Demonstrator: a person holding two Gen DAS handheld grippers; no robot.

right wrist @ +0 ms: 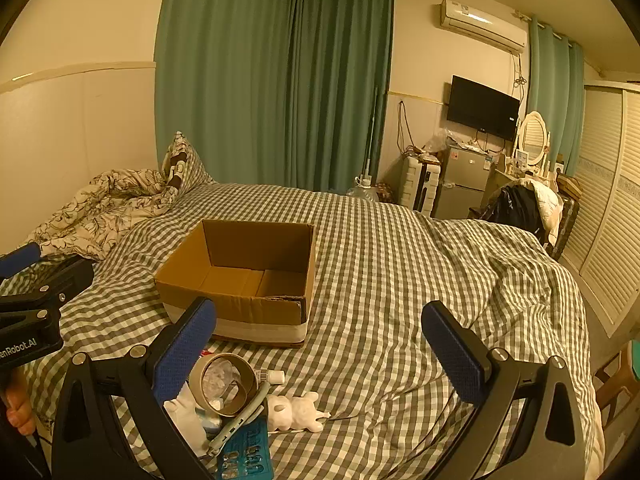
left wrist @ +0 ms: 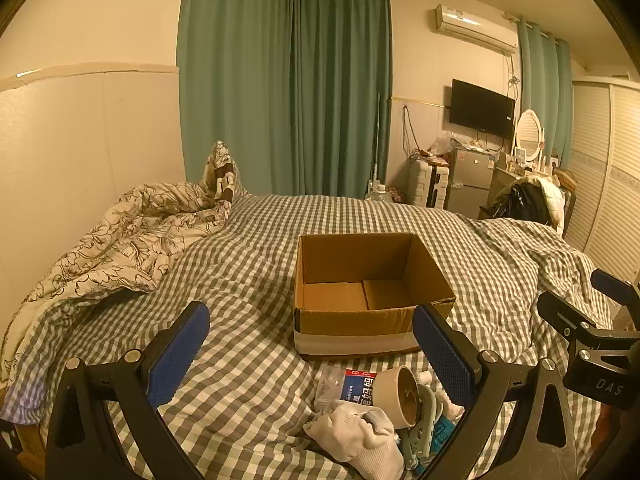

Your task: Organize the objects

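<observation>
- Brown corrugated cardboard forms the open box (left wrist: 372, 292) in the middle of the bed; its inside shows only bare floor flaps, so nothing has gone in yet.
- By that showing the organizing looks barely begun: every loose item is still outside the box, and all of them are left to move, presumably into it.
- The pile lies on the checked bedspread (right wrist: 400, 248) just in front of the box's taped near wall, close to both grippers.
- In the pile: a tape roll (right wrist: 224, 384) lying on its side, a white sock (left wrist: 360, 436), a small white figurine (right wrist: 294, 412), a white tube (right wrist: 272, 377), a teal blister card (right wrist: 246, 456), a pale green plastic tool (left wrist: 424, 416) and a crinkled clear wrapper with a red and blue label (left wrist: 358, 386).
- The items overlap; the sock partly covers the tool and the wrapper sits behind the roll.
- The left gripper (left wrist: 312, 344) hovers above the pile with jaws spread wide, holding nothing.
- The right gripper (right wrist: 320, 340) is likewise wide apart and empty, off to the pile's right side.
- A rumpled floral quilt (left wrist: 120, 240) is bunched at the far left of the bed, well apart from the box.
</observation>
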